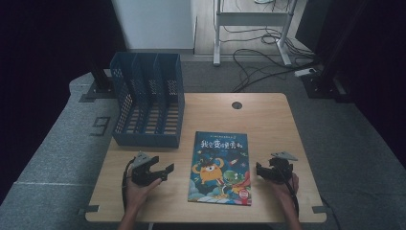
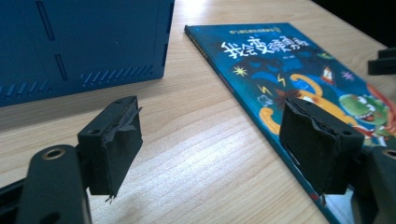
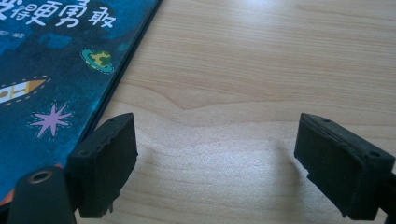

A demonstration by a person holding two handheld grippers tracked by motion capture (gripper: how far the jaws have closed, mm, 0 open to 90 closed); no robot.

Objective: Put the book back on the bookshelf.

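A blue picture book [image 1: 220, 166] with cartoon monsters on its cover lies flat in the middle of the wooden table [image 1: 268, 120]. My left gripper [image 1: 165, 171] rests just left of the book, open, its jaws wide apart over bare wood. In the left gripper view the book's left edge [image 2: 261, 107] runs under the right jaw, and the gripper [image 2: 212, 149] holds nothing. My right gripper [image 1: 258, 170] sits just right of the book, open and empty. In the right gripper view the gripper [image 3: 215, 161] spans bare wood with the book's edge [image 3: 70, 65] beside its left jaw.
A blue three-slot file rack [image 1: 147, 98] stands at the table's back left, close behind my left gripper [image 2: 79, 42]. A round cable hole [image 1: 236, 105] sits near the table's far edge. Cables and a desk frame [image 1: 251, 28] lie on the floor beyond.
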